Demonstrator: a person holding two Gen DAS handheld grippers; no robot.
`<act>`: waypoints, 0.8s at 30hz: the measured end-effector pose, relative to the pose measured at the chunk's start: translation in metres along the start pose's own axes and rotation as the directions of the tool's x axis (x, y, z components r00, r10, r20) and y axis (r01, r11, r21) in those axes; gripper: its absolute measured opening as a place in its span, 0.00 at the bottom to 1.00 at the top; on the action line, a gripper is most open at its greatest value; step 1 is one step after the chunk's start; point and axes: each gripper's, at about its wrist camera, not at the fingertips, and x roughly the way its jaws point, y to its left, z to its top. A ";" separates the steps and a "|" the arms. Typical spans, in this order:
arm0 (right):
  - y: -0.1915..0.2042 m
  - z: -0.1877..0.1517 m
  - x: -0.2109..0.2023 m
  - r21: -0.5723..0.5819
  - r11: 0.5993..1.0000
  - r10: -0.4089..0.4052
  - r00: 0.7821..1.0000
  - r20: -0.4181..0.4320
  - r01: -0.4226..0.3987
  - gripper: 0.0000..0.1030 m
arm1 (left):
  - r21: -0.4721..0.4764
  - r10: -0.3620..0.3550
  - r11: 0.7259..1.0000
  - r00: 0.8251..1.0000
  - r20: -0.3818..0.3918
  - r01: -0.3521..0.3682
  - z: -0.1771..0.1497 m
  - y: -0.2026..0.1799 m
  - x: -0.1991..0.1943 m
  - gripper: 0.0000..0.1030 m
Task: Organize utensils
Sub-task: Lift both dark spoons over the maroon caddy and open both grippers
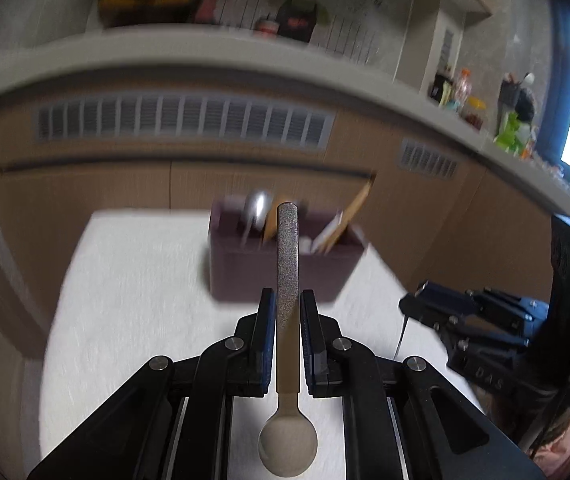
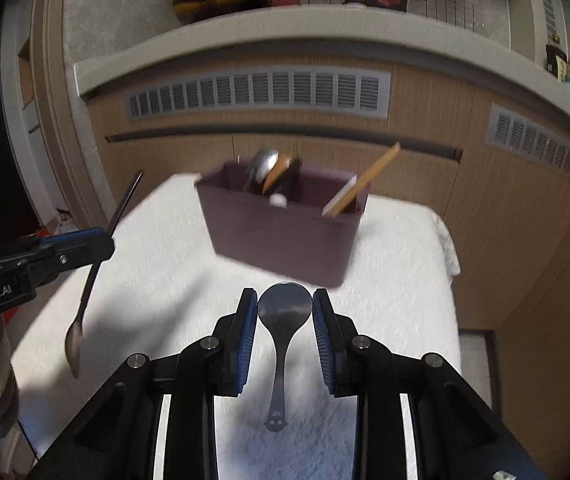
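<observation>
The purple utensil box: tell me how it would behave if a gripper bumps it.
The purple utensil box looks like thin plastic, so probably light and apt to slide on the white cloth. Tall chopsticks lean out at one end, so a knock there might tip it.

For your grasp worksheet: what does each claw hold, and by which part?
Left claw: spoon with glittery handle, gripped on the handle. Right claw: metal spoon, gripped across its bowl.
</observation>
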 end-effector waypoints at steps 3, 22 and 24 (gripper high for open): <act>-0.004 0.047 -0.025 -0.021 0.999 -0.029 0.991 0.130 0.032 0.26 | 0.081 -0.019 0.997 0.988 0.150 0.007 0.055 -0.018 -0.011 0.12; -0.039 0.145 0.024 0.032 0.993 -0.114 0.967 0.229 0.110 0.26 | 0.038 0.017 0.999 0.963 0.270 -0.028 0.132 0.013 0.079 0.12; -0.042 0.142 0.036 0.035 0.994 -0.109 0.972 0.207 0.104 0.26 | 0.025 0.018 0.999 0.968 0.249 -0.025 0.128 0.019 0.090 0.12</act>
